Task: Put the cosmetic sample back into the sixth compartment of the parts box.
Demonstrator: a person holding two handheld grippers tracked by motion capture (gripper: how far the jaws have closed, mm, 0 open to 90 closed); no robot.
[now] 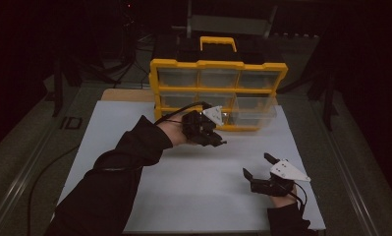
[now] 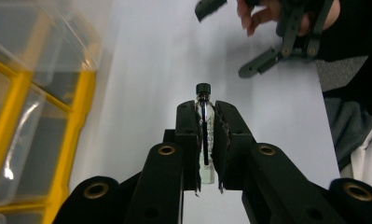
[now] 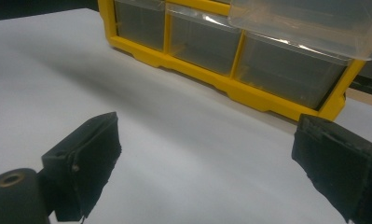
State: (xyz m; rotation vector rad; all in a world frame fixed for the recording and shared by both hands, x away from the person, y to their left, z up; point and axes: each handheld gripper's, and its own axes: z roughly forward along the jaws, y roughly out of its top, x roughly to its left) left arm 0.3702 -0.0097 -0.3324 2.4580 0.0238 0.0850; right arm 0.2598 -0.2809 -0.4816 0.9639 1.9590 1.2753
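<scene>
My left gripper [image 1: 222, 142] hangs above the white sheet, just in front of the yellow drawer cabinet [image 1: 218, 64]. In the left gripper view it [image 2: 205, 116] is shut on a small clear glass vial [image 2: 203, 105] with a black cap, which sticks out past the fingertips. Near the sheet's front right my right gripper [image 1: 256, 164] stands open, and nothing lies between its widely spread jaws [image 3: 207, 154]. It faces the cabinet [image 3: 230, 86]. The left gripper view also has the right gripper [image 2: 228, 39] farther off.
The cabinet holds clear plastic drawers in two rows, and its lower right drawer [image 1: 255, 110] is pulled out over the white sheet [image 1: 193, 187]. A black case with a yellow handle [image 1: 218, 44] stands behind it. Dark stands flank the table.
</scene>
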